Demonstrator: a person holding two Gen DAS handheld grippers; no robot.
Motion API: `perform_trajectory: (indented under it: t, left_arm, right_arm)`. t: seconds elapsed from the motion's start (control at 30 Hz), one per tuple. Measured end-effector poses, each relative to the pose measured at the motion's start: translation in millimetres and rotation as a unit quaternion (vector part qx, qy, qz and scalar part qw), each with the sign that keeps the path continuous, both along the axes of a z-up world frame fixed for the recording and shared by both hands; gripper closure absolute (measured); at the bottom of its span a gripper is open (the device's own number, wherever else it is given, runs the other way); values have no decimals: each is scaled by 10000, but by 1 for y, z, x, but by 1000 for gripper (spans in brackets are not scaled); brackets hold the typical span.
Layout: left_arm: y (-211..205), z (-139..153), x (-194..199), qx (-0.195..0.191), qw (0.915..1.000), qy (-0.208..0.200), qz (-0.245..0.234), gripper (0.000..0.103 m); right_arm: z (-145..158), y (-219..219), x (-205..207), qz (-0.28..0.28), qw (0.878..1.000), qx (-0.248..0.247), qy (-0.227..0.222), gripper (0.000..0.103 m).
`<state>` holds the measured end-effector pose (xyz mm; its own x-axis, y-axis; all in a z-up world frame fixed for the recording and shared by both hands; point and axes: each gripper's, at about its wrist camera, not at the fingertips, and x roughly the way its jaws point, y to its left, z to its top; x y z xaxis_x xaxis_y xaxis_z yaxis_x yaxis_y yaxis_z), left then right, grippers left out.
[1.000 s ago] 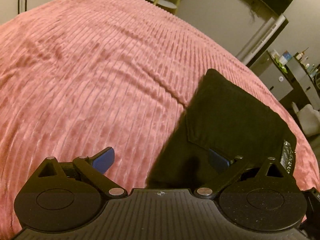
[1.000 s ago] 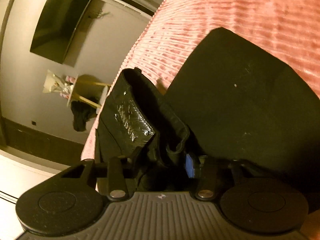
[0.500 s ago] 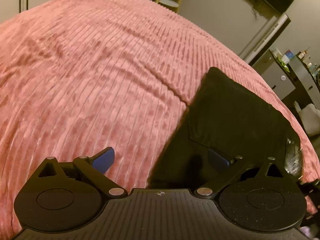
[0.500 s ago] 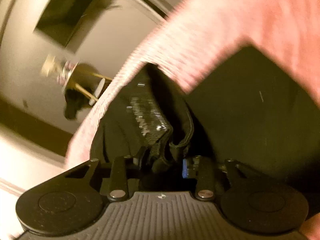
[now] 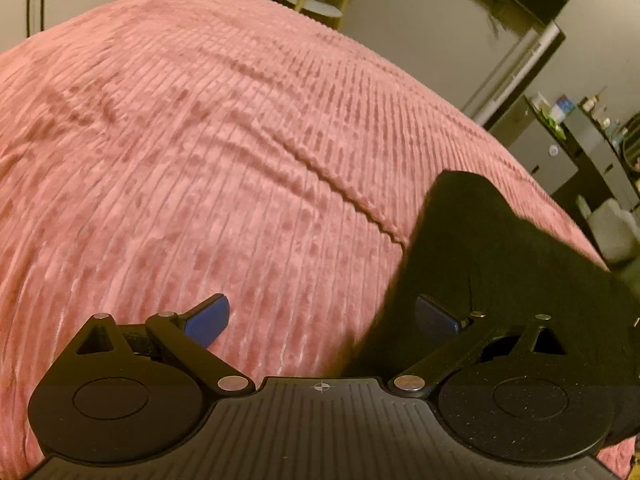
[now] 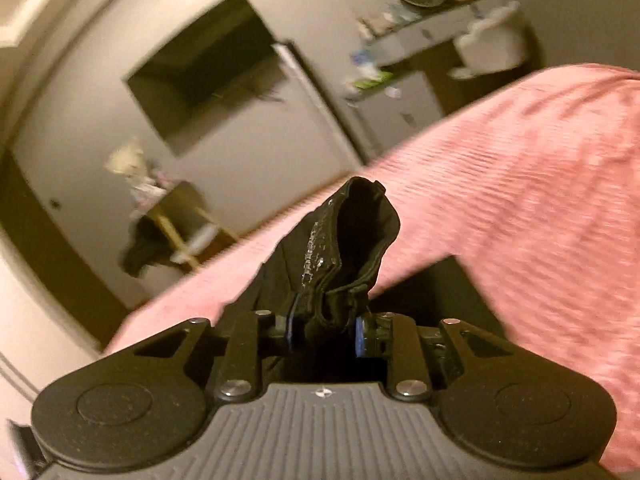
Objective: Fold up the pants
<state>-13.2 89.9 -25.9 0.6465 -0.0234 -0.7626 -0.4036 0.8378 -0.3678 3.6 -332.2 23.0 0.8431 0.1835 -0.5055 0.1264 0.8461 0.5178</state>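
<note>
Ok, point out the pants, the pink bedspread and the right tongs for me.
pants (image 6: pixel 360 236): right wrist view, bunched waistband.
pink bedspread (image 5: pixel 200 160): left wrist view, ribbed surface.
right tongs (image 6: pixel 325 330): right wrist view, between the fingertips.

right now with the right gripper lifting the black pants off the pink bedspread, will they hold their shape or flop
Probably flop: the pants bunch into soft folds where the right gripper pinches them. The thick waistband end stands up a little, so that part seems stiffer. The rest trails down onto the bedspread, so it will likely drag and shift unless the open left gripper pins it.
</note>
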Motion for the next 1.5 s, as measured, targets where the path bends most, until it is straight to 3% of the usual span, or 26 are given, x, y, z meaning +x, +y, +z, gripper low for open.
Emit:
perform_trajectory:
  t: [0.03, 0.1, 0.3, 0.43, 0.5, 0.53, 0.57, 0.6, 0.77, 1.0, 1.03, 1.07, 1.13, 1.37, 1.5]
  left_arm:
    - [-2, 0, 1, 33, 10000, 44, -35, 1]
    - [-3, -1, 2, 46, 9999, 59, -87, 1]
    - [-5, -2, 4, 77, 9997, 159, -141, 1]
    - [-11, -3, 8, 227, 9991, 277, -239, 1]
    - [-12, -3, 8, 286, 9987, 322, -257, 1]
    - [-12, -3, 8, 281, 9988, 305, -258, 1]
    - [-12, -3, 8, 268, 9989, 293, -250, 1]
    - [-12, -3, 8, 277, 9988, 316, -256, 1]
    - [-12, -2, 9, 283, 9985, 374, -282, 1]
    - [-8, -4, 8, 149, 9989, 379, -248, 1]
    - [-8, -4, 8, 134, 9989, 376, -254, 1]
    - [-8, -4, 8, 112, 9989, 372, -258, 1]
    - [-8, -4, 8, 23, 9989, 353, -309, 1]
    - [-22, 8, -1, -528, 9907, -26, -1254, 1]
    - [-32, 4, -7, -1297, 9818, 2, -1386, 1]
  right_arm:
    - [-8, -10, 1, -118, 9995, 129, 253, 46]
    - [-24, -26, -2, -343, 9972, 360, 561, 26]
    - [-64, -48, -7, -377, 9906, 1235, 452, 19]
    - [-88, -60, -5, -449, 9830, 1669, 624, 19]
    - [-84, -62, -8, -371, 9812, 1841, 444, 32]
    - [-82, -63, -11, -358, 9816, 1846, 335, 51]
    - [-83, -64, -15, -326, 9811, 1888, 288, 60]
    - [-85, -66, -15, -321, 9794, 1965, 331, 63]
    - [-95, -74, -17, -415, 9709, 2287, 584, 56]
    - [-79, -68, -33, -466, 9790, 1915, 524, 53]
    - [-78, -69, -36, -467, 9787, 1930, 530, 47]
    - [-79, -70, -38, -448, 9778, 1960, 595, 35]
    - [-85, -71, -41, -314, 9721, 2204, 738, 33]
    - [-97, -72, -31, -268, 9613, 2629, 782, 33]
    - [-106, -65, -21, -311, 9544, 2840, 862, 30]
